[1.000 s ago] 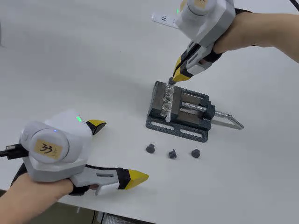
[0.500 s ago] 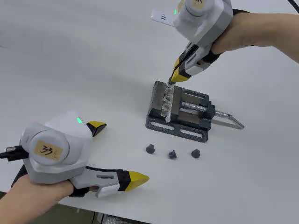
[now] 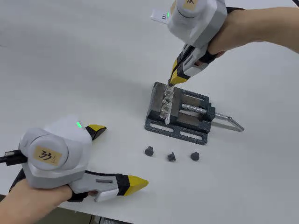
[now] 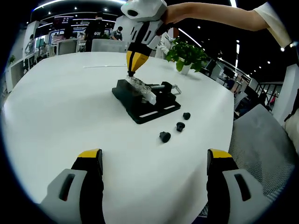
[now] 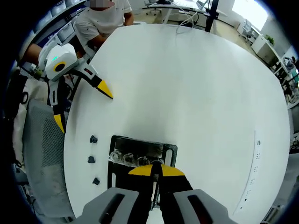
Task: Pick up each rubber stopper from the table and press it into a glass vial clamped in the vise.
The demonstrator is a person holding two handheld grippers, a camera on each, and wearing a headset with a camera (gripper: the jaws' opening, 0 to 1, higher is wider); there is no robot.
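Observation:
A dark vise (image 3: 187,122) clamps a row of glass vials (image 3: 166,100). My right gripper (image 3: 173,80) comes down from above onto the far end of that row. It is shut on a small dark rubber stopper, mostly hidden by the yellow tips. In the right gripper view the jaws (image 5: 156,169) meet just above the vials (image 5: 125,158). Three stoppers (image 3: 149,150) (image 3: 171,157) (image 3: 195,156) lie on the table in front of the vise. My left gripper (image 3: 117,156) rests low at the near left, open with nothing in it, facing the vise (image 4: 145,100) and the stoppers (image 4: 164,136).
The white table's near edge runs just under the left gripper. A white label strip (image 3: 160,17) lies beyond the right gripper. The vise's handle (image 3: 232,122) sticks out to the right. A potted plant (image 4: 187,56) and a grey chair (image 4: 261,135) stand at the table's far side.
The right gripper's body has lifted and tipped a little more upright, with its tips still at the far vial. The left gripper has slid slightly nearer.

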